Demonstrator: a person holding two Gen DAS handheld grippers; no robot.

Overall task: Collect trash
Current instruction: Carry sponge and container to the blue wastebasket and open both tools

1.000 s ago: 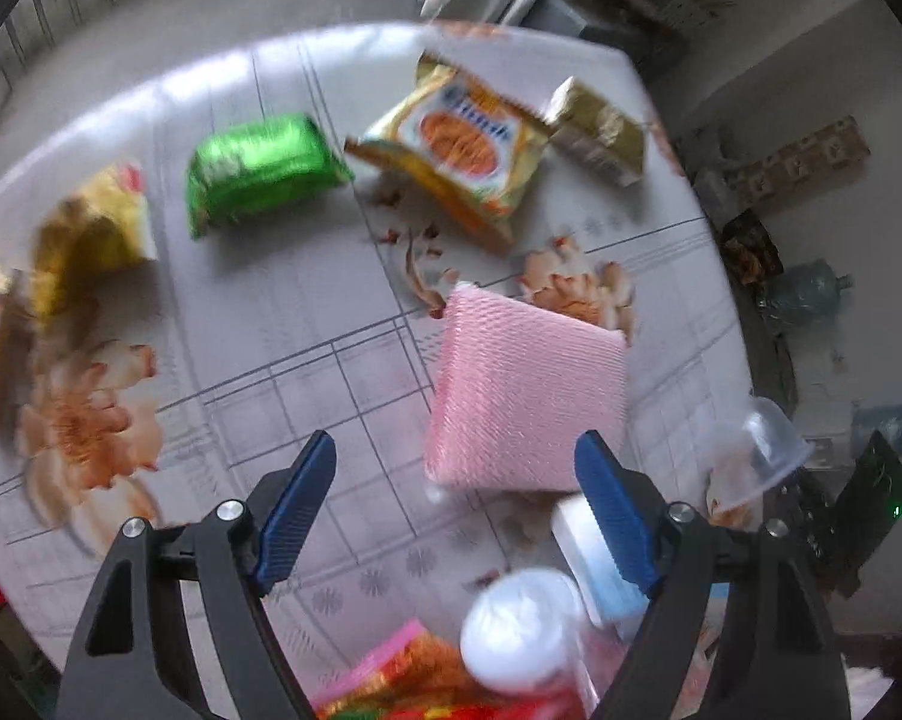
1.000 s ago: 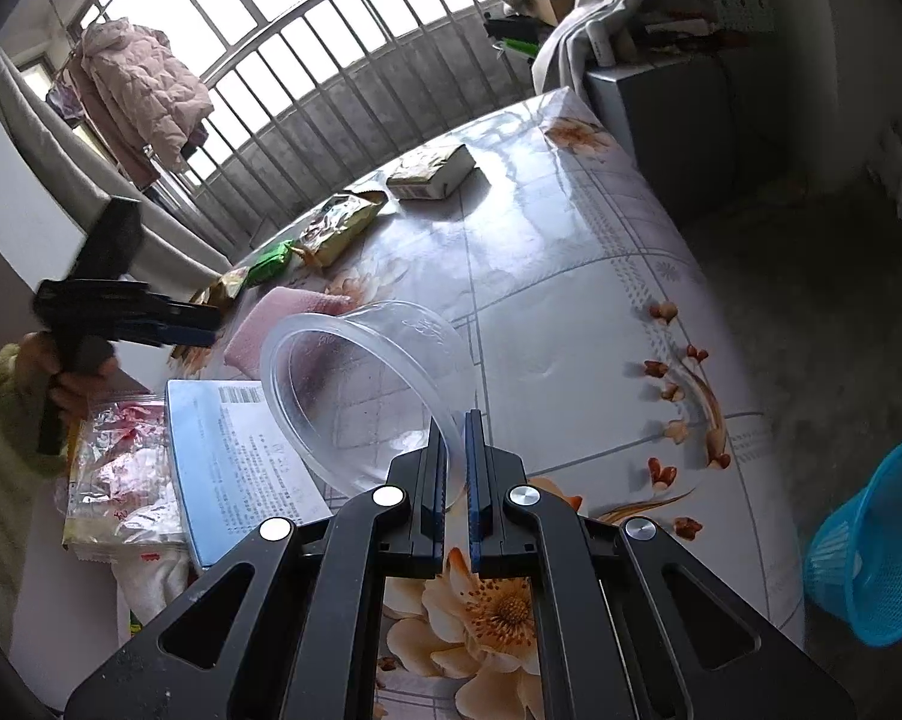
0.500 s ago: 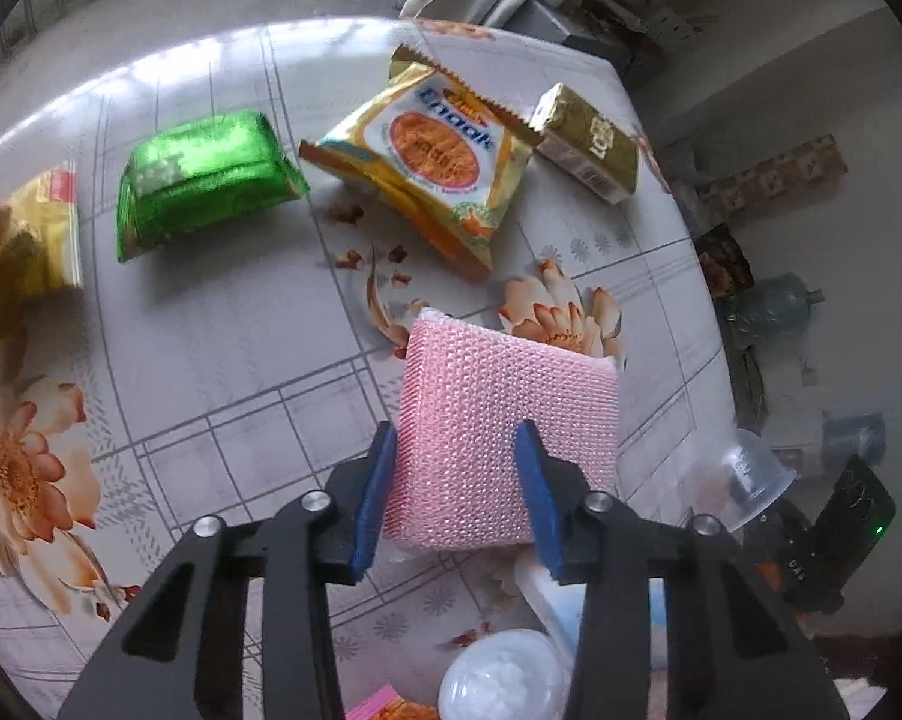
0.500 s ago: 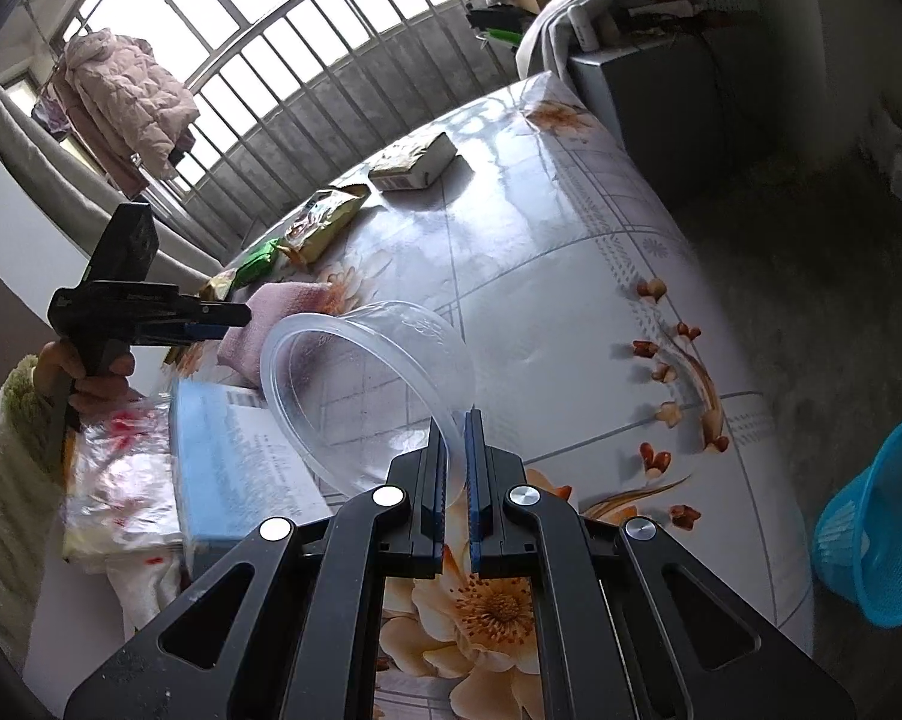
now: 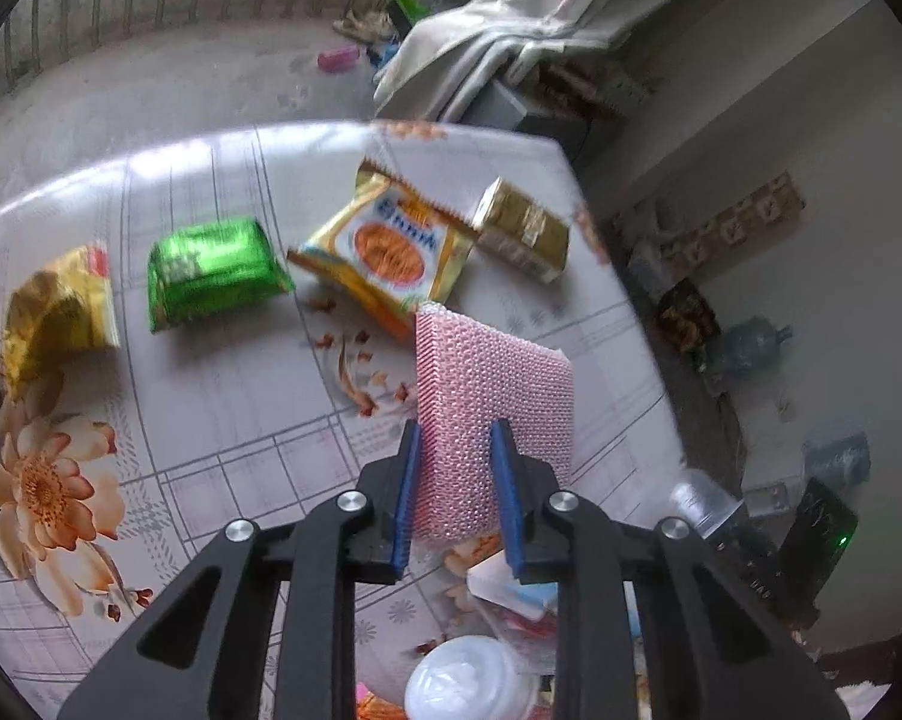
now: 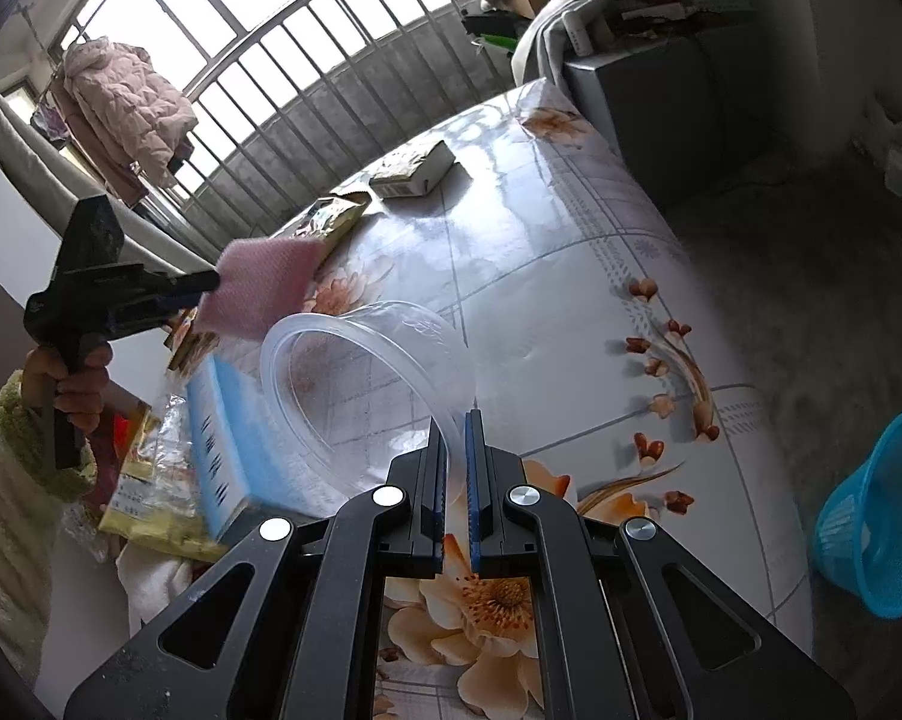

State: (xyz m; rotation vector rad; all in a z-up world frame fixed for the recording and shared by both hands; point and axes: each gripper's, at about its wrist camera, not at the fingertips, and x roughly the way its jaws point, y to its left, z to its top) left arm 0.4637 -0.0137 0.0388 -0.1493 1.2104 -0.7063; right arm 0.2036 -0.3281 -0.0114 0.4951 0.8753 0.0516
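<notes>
A pink foam net pad (image 5: 493, 408) hangs tilted above the flowered table (image 5: 210, 396). My left gripper (image 5: 457, 438) has it between its blue pads, which press its lower part as the jaws keep closing. In the right wrist view the same pad (image 6: 264, 288) sticks out from the left gripper (image 6: 207, 287), held up by a hand in a fuzzy sleeve. My right gripper (image 6: 457, 420) is shut on the rim of a clear plastic cup (image 6: 288, 378) lying on its side over the table (image 6: 571, 300).
A green packet (image 5: 210, 276), a yellow biscuit packet (image 5: 390, 252), a gold box (image 5: 523, 228) and a crumpled yellow wrapper (image 5: 60, 312) lie on the table. A blue-white box (image 6: 222, 438) and wrappers sit at its near corner. A blue basket (image 6: 877, 510) stands on the floor, right.
The left jaws came in from wide open onto the pink pad, pinched it and raised it off the table. The right gripper and the clear cup stayed where they were.
</notes>
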